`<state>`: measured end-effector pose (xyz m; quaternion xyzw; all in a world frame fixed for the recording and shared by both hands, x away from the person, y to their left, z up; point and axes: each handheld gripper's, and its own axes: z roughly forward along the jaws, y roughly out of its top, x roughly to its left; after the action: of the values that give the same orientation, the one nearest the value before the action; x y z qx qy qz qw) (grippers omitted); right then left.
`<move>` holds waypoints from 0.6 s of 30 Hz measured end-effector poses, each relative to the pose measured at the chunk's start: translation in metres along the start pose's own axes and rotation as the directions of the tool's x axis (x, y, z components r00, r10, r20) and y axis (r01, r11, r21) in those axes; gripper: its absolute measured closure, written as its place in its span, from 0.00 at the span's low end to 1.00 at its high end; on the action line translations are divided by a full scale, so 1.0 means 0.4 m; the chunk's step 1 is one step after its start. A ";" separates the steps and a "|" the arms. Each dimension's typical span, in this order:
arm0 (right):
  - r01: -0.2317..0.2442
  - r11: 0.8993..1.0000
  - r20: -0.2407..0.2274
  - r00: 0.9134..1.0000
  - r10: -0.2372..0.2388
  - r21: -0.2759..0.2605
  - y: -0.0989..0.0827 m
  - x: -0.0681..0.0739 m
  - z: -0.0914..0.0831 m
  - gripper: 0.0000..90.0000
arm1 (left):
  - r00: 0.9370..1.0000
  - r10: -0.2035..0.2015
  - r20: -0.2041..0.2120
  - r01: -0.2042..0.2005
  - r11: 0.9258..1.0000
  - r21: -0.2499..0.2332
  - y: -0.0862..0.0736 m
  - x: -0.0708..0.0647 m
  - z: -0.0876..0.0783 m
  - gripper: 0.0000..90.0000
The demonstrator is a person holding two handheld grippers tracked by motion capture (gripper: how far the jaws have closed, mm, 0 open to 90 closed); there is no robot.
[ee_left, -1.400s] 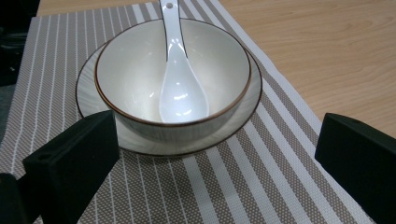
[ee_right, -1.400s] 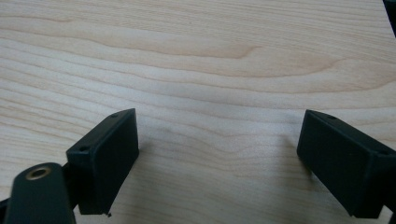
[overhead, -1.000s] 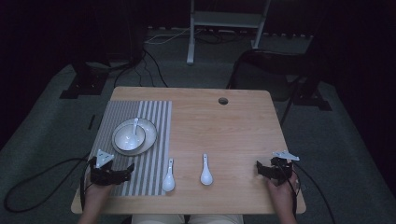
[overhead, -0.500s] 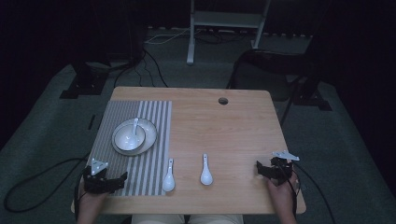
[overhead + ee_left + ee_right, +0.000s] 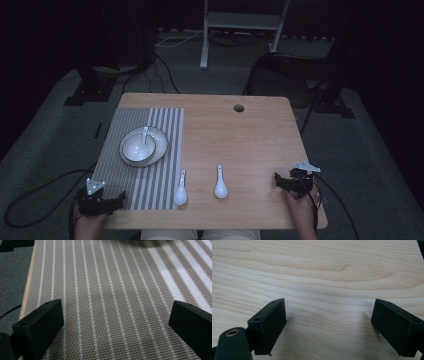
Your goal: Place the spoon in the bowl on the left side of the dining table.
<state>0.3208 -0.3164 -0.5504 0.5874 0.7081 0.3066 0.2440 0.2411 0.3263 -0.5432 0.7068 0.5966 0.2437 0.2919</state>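
Spoons (image 5: pixel 180 188) untouched; both claws low, agape

Light wooden table (image 5: pixel 250 130) at frame centre, standing on grey carpet. Round cable hole (image 5: pixel 239 108) near far edge, right of centre. Grey striped placemat (image 5: pixel 165 150) covers left part, far edge to near edge. White plate (image 5: pixel 161 145) on mat, upper left. Two white spoons near bottom edge: left spoon (image 5: pixel 180 189) at mat's right border, right spoon (image 5: pixel 220 182) on bare wood.

White spoons (image 5: pixel 180 189), white bowl (image 5: pixel 138 146); grey-white striped mat (image 5: pixel 165 125); pale wood-grain table (image 5: pixel 250 135); black claws.
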 end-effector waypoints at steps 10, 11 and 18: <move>0.000 1.000 0.001 1.000 0.000 0.000 0.000 0.000 0.000 0.13 | 0.999 -0.014 -0.043 0.014 1.000 0.001 -0.029 0.012 -0.026 0.00; 0.000 1.000 0.001 1.000 0.000 0.000 0.000 0.000 0.000 0.13 | 0.999 -0.014 -0.043 0.014 1.000 0.001 -0.029 0.012 -0.026 0.00; 0.001 1.000 0.000 1.000 -0.001 0.000 0.000 0.000 0.000 0.13 | 0.996 -0.048 -0.070 0.048 0.999 -0.005 -0.042 0.031 -0.038 0.00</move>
<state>0.3209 -0.3165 -0.5504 0.5873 0.7082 0.3065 0.2443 0.2209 0.3422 -0.5442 0.6828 0.6228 0.2621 0.2777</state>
